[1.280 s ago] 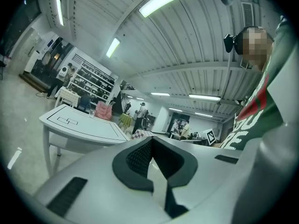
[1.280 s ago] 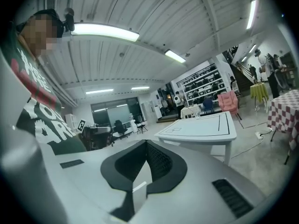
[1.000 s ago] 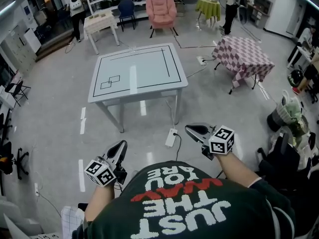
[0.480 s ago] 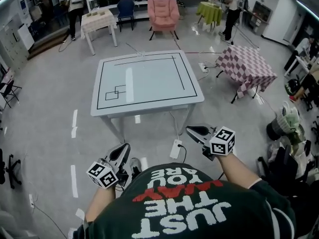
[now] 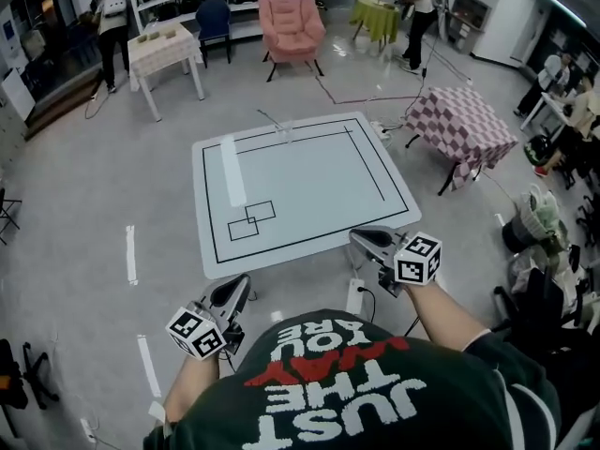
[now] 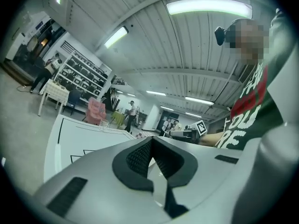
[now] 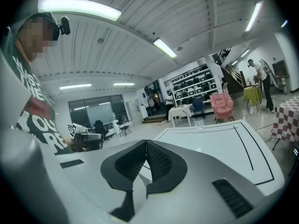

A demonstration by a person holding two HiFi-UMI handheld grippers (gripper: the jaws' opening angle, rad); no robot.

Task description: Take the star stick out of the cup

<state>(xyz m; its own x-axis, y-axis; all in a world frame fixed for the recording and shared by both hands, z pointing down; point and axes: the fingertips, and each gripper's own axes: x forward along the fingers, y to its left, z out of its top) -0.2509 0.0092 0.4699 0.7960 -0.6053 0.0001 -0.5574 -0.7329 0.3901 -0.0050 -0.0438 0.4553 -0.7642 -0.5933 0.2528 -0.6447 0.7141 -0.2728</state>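
Two risks, we judged: a hurried reach could topple the light clear cup (image 5: 284,131) at the white table's (image 5: 309,186) far edge, or closed jaws could miss the thin star stick (image 5: 269,118) leaning from it. Our left gripper (image 5: 234,290) hung low, jaws pressed together, empty; our right gripper (image 5: 362,238), likewise closed and empty, sat at the near edge.

- The table (image 5: 319,181) top lies open from its near edge to the far edge.
- One clear cup (image 5: 286,131) stands at the far edge, about midway along, with room on both sides.
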